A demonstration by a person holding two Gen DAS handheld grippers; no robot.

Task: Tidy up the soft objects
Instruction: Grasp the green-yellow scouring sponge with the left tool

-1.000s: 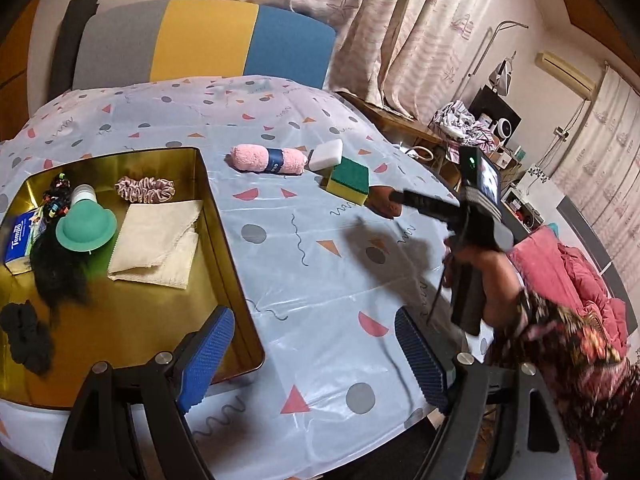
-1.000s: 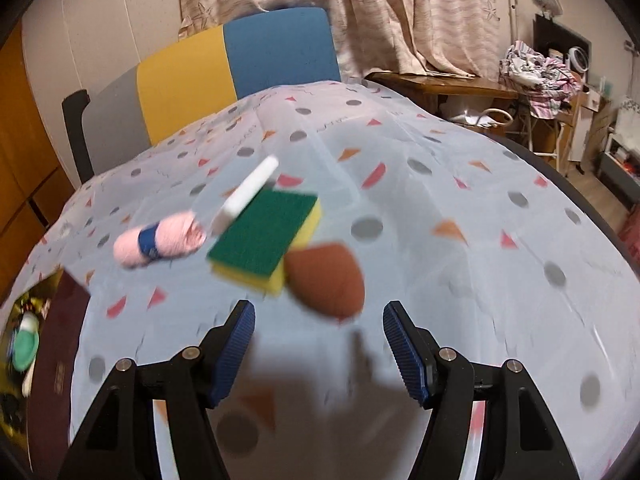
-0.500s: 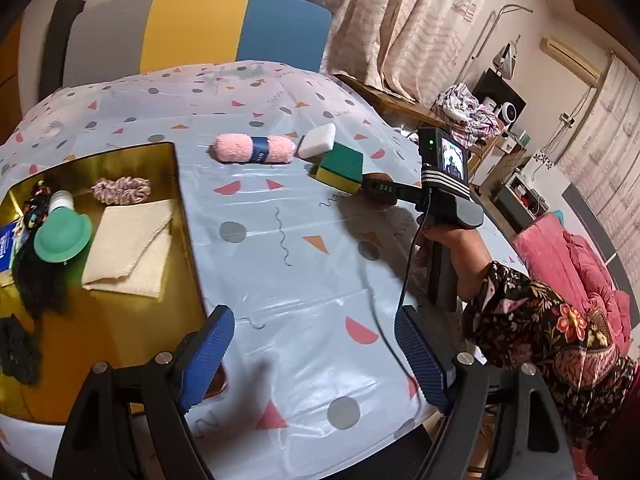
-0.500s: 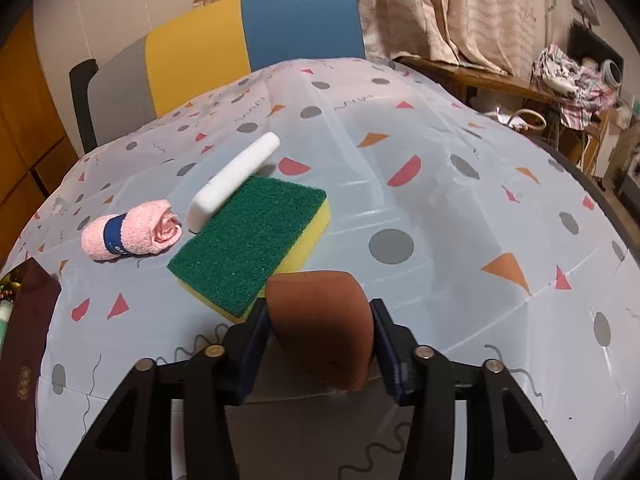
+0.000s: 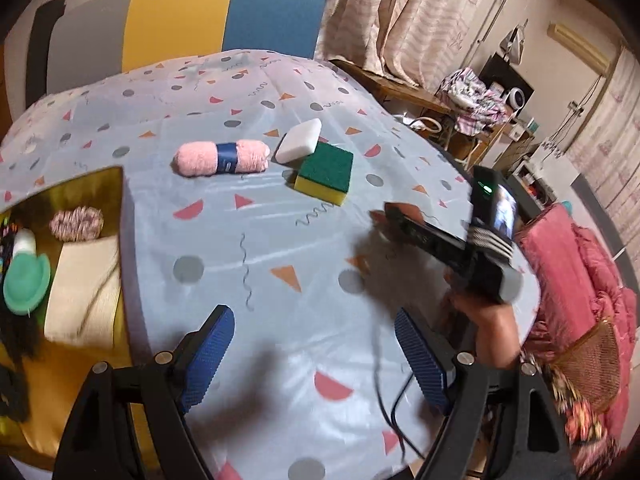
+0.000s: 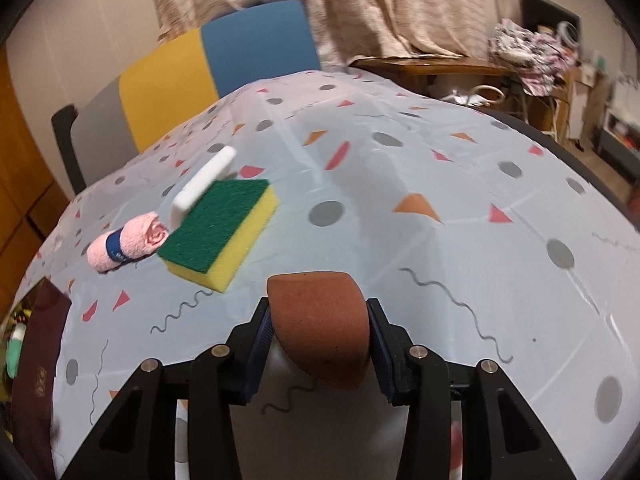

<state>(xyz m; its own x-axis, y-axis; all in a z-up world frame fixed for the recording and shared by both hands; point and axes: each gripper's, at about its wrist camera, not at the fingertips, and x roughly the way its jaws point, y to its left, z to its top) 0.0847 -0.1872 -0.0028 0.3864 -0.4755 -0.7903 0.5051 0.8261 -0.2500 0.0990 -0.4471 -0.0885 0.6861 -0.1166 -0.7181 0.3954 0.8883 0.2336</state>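
Note:
My right gripper [image 6: 318, 332] is shut on a brown teardrop makeup sponge [image 6: 320, 328] and holds it just above the patterned tablecloth; it also shows in the left wrist view [image 5: 390, 218]. A green-and-yellow scrub sponge [image 6: 220, 234], a white sponge [image 6: 202, 184] leaning on it and a rolled pink towel [image 6: 126, 246] lie beyond. My left gripper [image 5: 316, 354] is open and empty over the table's near part, right of the gold tray [image 5: 100, 184]. The tray holds a folded cream cloth [image 5: 82, 288], a scrunchie [image 5: 76, 222] and a green puff [image 5: 26, 282].
A chair [image 5: 180, 20] in grey, yellow and blue stands behind the table. A pink quilt [image 5: 576, 264] lies off the table's right edge. A cluttered side table [image 6: 460, 68] stands at the back right. A black cable [image 5: 384, 384] trails from the right gripper.
My right gripper has closed on the brown sponge and lifted it slightly. My left gripper has shifted right, away from the tray.

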